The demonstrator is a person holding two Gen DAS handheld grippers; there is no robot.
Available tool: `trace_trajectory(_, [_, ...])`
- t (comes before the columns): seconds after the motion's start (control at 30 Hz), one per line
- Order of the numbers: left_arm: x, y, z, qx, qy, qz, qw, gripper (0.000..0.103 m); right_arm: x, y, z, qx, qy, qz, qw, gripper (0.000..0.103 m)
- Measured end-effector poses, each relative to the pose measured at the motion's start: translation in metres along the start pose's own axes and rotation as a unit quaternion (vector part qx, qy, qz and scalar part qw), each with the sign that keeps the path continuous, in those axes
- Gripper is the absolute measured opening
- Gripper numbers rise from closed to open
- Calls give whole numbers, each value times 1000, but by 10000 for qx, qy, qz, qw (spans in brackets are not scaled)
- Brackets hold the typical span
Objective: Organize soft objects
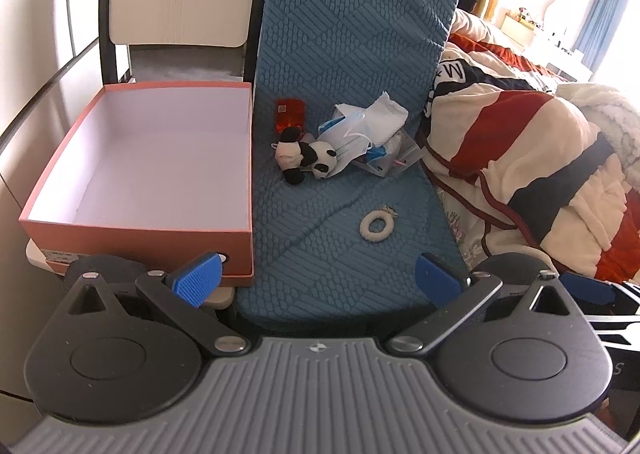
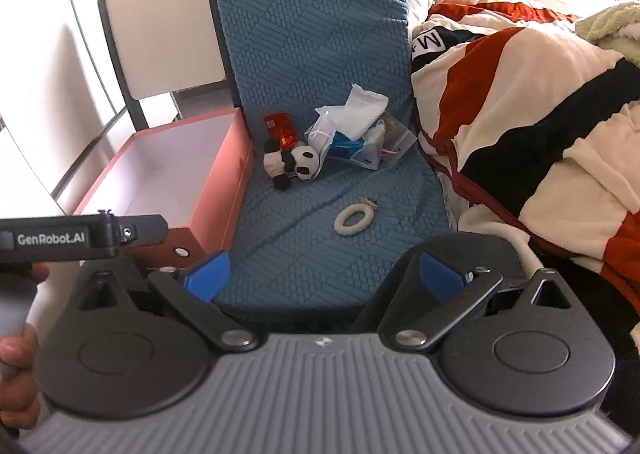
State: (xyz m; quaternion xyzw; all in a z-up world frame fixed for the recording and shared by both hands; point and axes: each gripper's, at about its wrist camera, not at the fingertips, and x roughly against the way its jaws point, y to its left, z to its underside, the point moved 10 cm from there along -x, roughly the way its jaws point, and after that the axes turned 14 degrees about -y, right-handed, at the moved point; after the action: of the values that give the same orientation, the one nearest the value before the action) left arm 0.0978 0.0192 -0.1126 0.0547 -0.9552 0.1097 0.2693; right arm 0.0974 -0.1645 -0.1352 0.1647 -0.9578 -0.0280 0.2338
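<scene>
Blue textured chair [image 1: 352,34], white chair [image 2: 168,34] behind, striped blanket [image 2: 520,126], bright curtained window [image 1: 612,2]

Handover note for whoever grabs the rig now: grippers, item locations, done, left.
Left gripper: jaws open, empty, low over the blue cushion.
Right gripper: jaws open, empty, alongside it.
Pink box: on the chair to the left, nothing in it.
Panda plush, white fuzzy ring, and face masks with tissue all sit on the cushion.
Done: nothing boxed yet.
Left: probably move the soft items into the box; the ring is nearest.

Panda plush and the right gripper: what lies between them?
Only the white fuzzy ring on the blue cushion, seen in the right wrist view.
</scene>
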Motion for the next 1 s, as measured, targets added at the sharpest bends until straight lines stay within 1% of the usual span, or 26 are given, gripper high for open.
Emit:
trace_trajectory(0.2, [-4,1,2,45,-19,25,10000,103,-4,-5,2,97,-38,33,9999,103])
trace_trajectory(0.3, [-7,-1,2,-44,-52,42,10000,103,-6,-10,6,42,-52,76,9999,103])
trace_trajectory(0.37, [-9,-1,2,-113,-80,15,9999,103,-9,-13,11,-26,-14,79,10000,103])
trace_trajectory(0.5, [-15,-1,4,-56,-83,62,9999,103,-17,-16,20,-74,93,49,9999,103])
trace_trajectory(0.8, [-46,-4,13,-139,-7,114,9998,103,-38,-28,29,-30,-50,79,10000,103])
trace_trajectory(1.0, [-74,-6,19,-200,19,204,9996,103,-57,-35,35,-8,-264,151,9995,103])
